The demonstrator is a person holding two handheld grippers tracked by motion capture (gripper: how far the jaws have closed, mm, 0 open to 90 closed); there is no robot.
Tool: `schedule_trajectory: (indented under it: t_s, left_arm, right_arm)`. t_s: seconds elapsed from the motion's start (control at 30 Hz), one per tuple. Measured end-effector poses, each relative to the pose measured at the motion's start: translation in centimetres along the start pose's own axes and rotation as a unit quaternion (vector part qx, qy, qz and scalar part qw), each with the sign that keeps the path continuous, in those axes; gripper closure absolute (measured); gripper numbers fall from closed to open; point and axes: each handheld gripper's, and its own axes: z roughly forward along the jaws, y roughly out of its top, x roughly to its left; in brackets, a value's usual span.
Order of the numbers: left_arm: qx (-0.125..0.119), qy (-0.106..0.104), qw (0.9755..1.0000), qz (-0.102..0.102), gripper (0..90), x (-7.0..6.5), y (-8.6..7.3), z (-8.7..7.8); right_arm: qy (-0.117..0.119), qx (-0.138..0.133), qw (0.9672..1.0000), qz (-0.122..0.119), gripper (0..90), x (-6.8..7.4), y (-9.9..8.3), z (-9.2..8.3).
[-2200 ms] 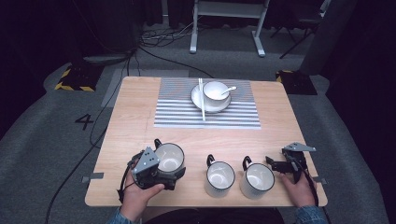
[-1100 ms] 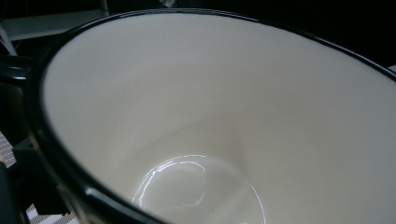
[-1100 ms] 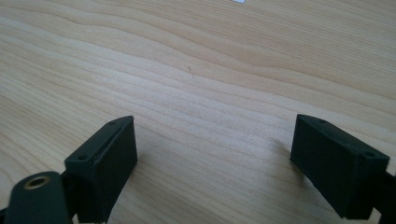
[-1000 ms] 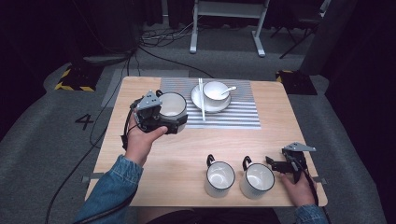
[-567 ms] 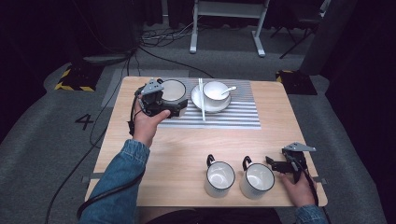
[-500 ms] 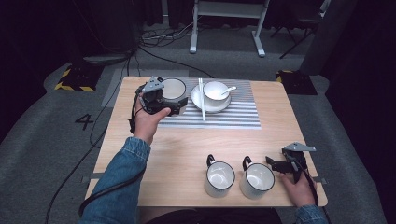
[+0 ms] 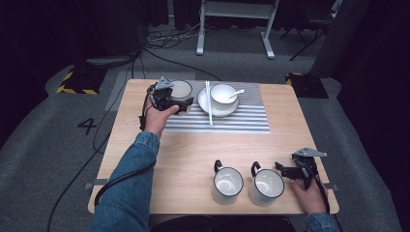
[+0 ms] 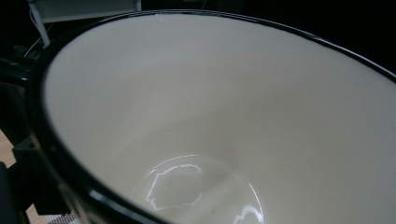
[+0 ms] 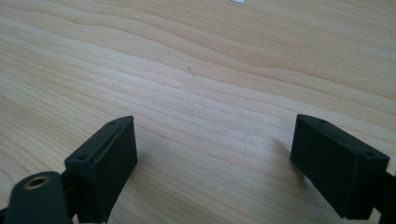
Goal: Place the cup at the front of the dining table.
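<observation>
High view: left gripper (image 7: 167, 99) clamped on white enamel mug with black rim (image 7: 182, 90), at far left corner of striped mat (image 7: 251, 121), just beside white saucer (image 7: 208, 104). Right gripper (image 7: 296, 172) spread empty on wooden table (image 7: 193, 150) near right corner, well apart.

Grey carpet floor (image 7: 43, 145) with trailing cables (image 7: 164, 41), white desk frame (image 7: 234, 19) in darkness behind.

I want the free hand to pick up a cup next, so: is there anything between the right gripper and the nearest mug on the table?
Nothing visible. The right gripper rests on the table just right of the nearest mug, its jaws wide apart over bare wood. The second mug stands beyond it, to its left.
</observation>
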Motion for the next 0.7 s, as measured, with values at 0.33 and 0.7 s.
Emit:
schedule_trajectory:
  t_s: [0.33,0.7]
  left_arm:
    - [0.039,0.013,0.9990,-0.020,0.8,1.5,-2.0,4.3]
    - [0.078,0.030,0.9955,-0.046,0.9,2.5,-4.1,7.0]
  right_arm:
    - [0.000,0.000,1.0000,0.000,14.5,0.0,0.0,0.0]
    - [0.000,0.000,1.0000,0.000,14.5,0.0,0.0,0.0]
